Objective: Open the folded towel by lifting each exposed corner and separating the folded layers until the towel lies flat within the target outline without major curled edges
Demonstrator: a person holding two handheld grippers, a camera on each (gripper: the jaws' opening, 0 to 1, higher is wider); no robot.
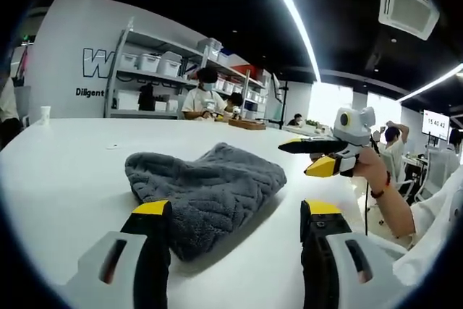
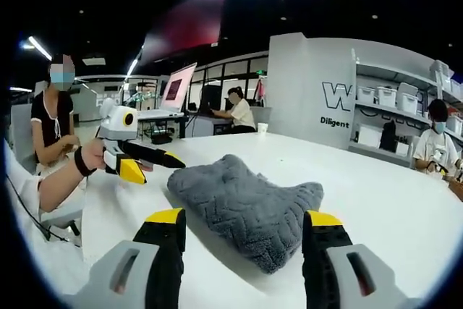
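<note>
- The grey, chevron-textured terry towel point(image 1: 206, 193) lies bunched and folded on the white tabletop point(image 1: 65, 179), a thick rumpled heap, not spread out at all.
- No target outline is visible on the table, so placement cannot be judged.
- The left gripper point(image 1: 235, 215), black jaws with yellow tips, stands wide apart and empty, its left jaw over the towel's near edge.
- The right gripper point(image 2: 246, 223) is likewise spread and holds nothing; the towel's near corner point(image 2: 278, 255) lies between its jaws.
- Seen in the left gripper view, the right gripper hovers just beside the towel's edge, apart from it.
- By my reading, unfolding has not begun: every corner lift and layer separation remains.
</note>
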